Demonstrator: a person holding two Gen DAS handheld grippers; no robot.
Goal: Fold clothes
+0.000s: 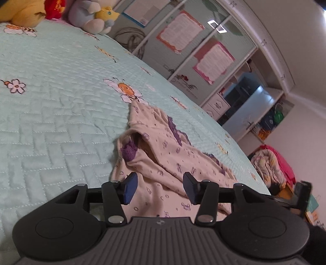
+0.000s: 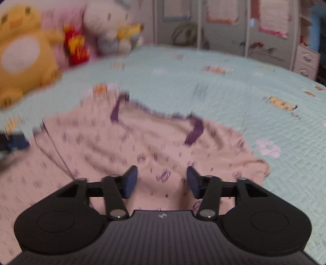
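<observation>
Our right view is smeared by blur, so the wall sheets [image 2: 273, 18] stay unreadable, and the plush toys [image 2: 24, 51] are perhaps a duck and a cat. The garment [image 1: 163, 150] lies rumpled on the bed [image 1: 51, 122]. Left gripper [image 1: 160, 187] and right gripper [image 2: 162, 181] gape over it, pinching nothing.

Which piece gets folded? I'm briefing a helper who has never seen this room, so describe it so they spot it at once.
Find the bed with the pale green quilted cover. On it, well away from the plush toys along its far edge, lies a crumpled pink garment. It is the only clothing on the cover, printed with small purple motifs and trimmed in purple.
</observation>
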